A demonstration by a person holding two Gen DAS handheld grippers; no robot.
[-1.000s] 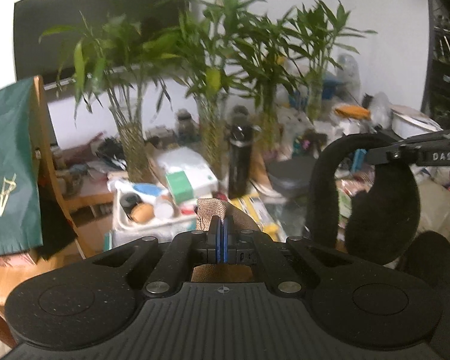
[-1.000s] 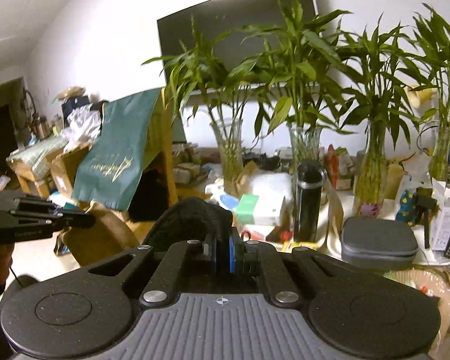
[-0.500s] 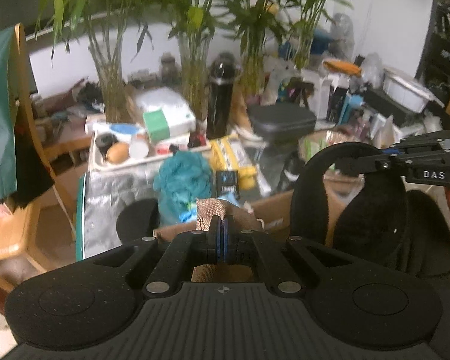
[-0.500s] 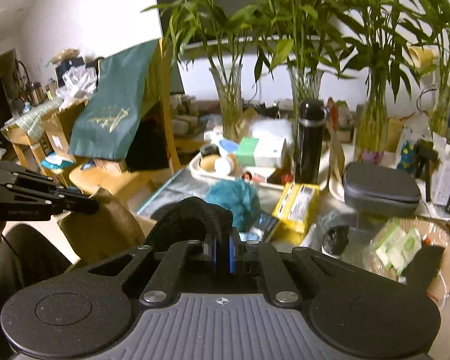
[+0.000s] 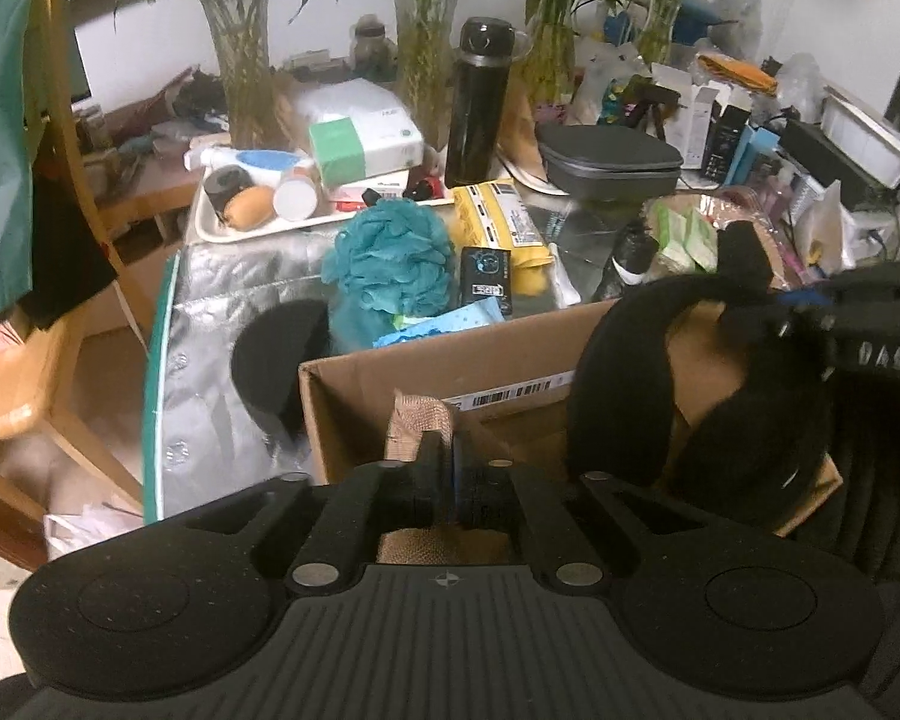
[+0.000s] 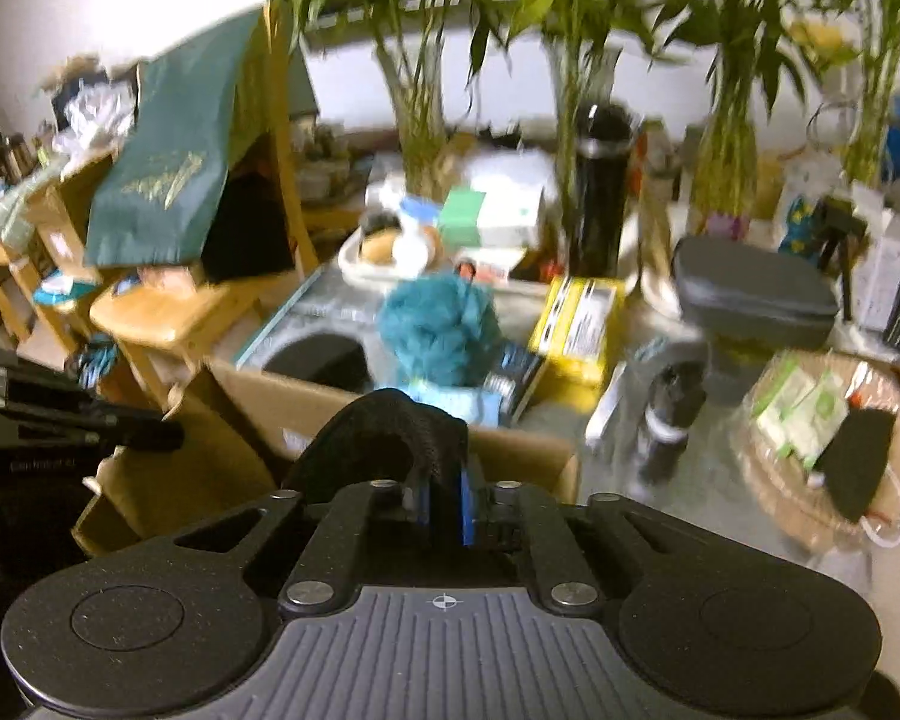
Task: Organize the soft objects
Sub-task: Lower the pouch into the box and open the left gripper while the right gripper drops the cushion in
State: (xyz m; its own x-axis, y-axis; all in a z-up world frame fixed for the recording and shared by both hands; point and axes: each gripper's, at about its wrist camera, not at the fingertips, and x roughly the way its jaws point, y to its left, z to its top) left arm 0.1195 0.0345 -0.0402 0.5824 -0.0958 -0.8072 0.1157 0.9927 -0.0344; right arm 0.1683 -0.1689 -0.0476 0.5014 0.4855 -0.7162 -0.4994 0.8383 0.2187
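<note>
- Black fuzzy fabric with a looped strap [image 5: 624, 384] hangs over the open brown cardboard box [image 5: 450, 360], which sits at the near edge of the cluttered desk [image 5: 582, 228]; its strap is pinched in the right claw [image 6: 447, 498], whose jaws are closed on it.
- Left wrist view shows the same black piece held from the right by the blurred right claw [image 5: 810, 306], its lower part dropping inside the box.
- Left claw [image 5: 447, 468] has its jaws pressed together on a tan woven burlap strap [image 5: 417, 426], which stands up just in front of the fingertips, above the box's near side.
- Beyond the box's far wall lies a teal mesh bath pouf [image 5: 390, 264], touching a small black packet [image 5: 485, 276] and light blue dotted cloth [image 5: 444, 324].
- A round black pad [image 5: 279, 354] lies on silver foil sheeting [image 5: 210, 312] at the desk's left edge, just beside the box's left corner.
- Farther back stand a tall black flask [image 5: 477, 102], a white tray of small bottles [image 5: 252, 204], a yellow packet [image 5: 504, 216] and a grey zip case [image 5: 606, 159].
- Glass vases of green bamboo [image 5: 243, 60] line the far edge.
- The right wrist view is motion-blurred.
</note>
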